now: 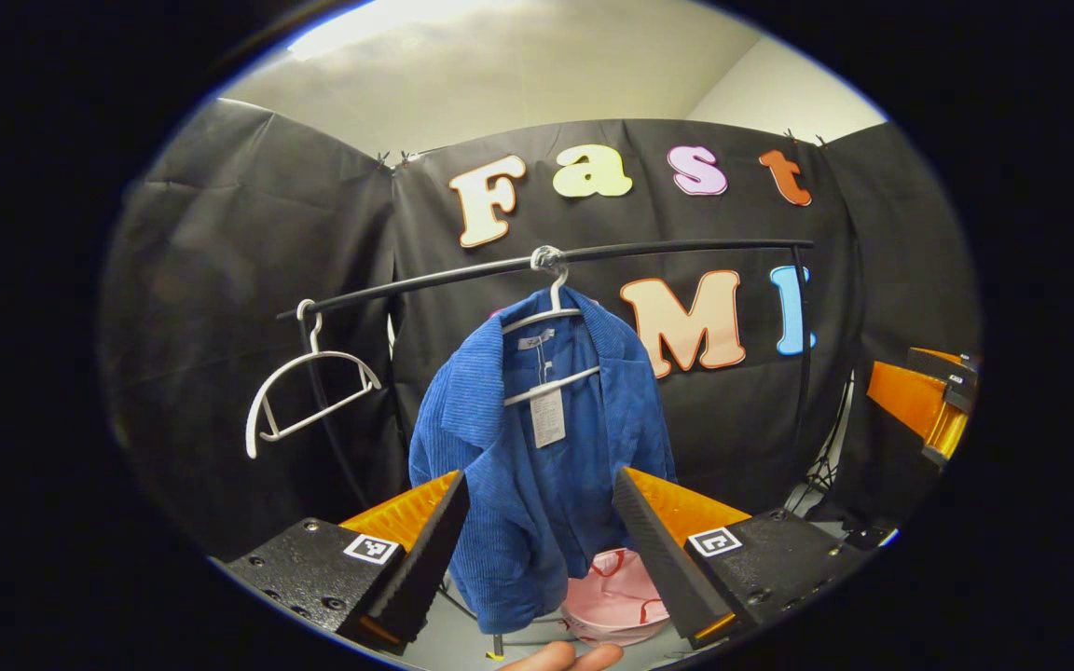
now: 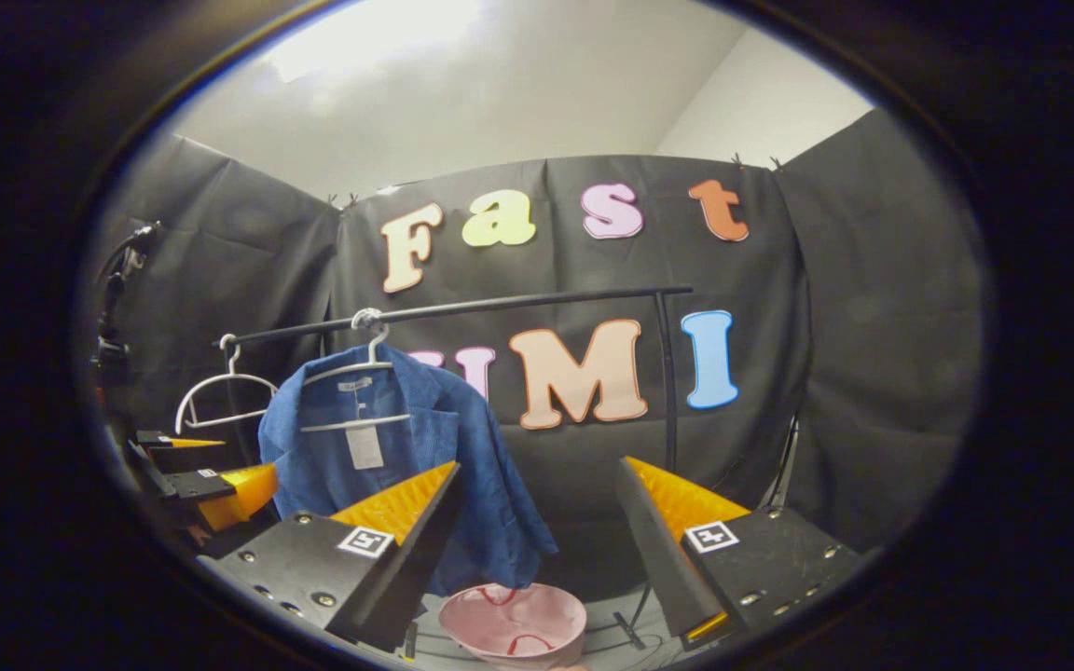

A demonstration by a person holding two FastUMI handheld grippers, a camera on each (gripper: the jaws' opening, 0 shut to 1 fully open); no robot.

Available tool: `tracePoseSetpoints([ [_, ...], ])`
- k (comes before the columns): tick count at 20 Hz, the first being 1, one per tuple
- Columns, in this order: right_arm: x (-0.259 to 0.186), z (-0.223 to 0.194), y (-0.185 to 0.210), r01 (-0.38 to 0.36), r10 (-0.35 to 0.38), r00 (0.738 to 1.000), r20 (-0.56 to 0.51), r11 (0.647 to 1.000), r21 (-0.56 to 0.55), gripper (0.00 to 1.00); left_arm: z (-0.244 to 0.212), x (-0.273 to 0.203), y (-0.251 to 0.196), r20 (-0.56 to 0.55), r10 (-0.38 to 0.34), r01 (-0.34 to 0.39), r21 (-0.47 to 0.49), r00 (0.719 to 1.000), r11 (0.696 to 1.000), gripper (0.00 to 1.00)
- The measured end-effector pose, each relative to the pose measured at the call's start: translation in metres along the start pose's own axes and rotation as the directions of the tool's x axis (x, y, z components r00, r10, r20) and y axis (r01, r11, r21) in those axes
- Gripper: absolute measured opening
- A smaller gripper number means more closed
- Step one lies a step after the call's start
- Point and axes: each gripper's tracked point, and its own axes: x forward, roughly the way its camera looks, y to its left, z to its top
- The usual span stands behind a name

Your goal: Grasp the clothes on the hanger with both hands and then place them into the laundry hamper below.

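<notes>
Clothes rail (image 1: 649, 252) spans the far wall, black bar on uprights. Blue corduroy jacket (image 1: 537, 466) hangs from a white hanger (image 1: 551, 317) near the rail's middle; second white hanger (image 1: 309, 391) sits bare to its left. Pink laundry hamper (image 2: 514, 623) on the floor below the jacket, slightly right of it in the right gripper view, mouth open. Left hand-held gripper (image 1: 539, 550): fingers spread wide, released, framing the jacket's lower half w/o touching it. Right hand-held gripper (image 2: 537, 550): also spread, holding nothing, aimed right of the jacket's hem, hamper near between its fingers. Step, by my read: approach, pre-grasp; jacket not yet gripped, nothing in hamper. Next move likely calls for both grippers to advance and pinch the cloth at either side, then lift it clear of the hanger. Writing: white tag (image 1: 547, 417) and neck label (image 1: 534, 342) inside the collar, print too small to read.
</notes>
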Motion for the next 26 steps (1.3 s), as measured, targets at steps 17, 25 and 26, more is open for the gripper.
tracePoseSetpoints([
  [17,0.041,-0.043,0.001,-0.093,0.094,0.991,-0.091,0.996,0.016,0.96,-0.029,0.072,0.017,0.016,0.193,-0.193,-0.015,0.981,0.981,1.00],
  [25,0.066,-0.055,0.032,-0.114,0.109,0.985,-0.137,0.993,-0.031,0.98,-0.061,0.116,0.056,-0.047,0.255,-0.256,-0.008,0.966,0.967,1.00],
  [26,0.068,-0.057,0.037,-0.116,0.111,0.983,-0.143,0.993,-0.027,0.98,-0.067,0.118,0.057,-0.062,0.257,-0.258,-0.017,0.964,0.966,1.00],
])
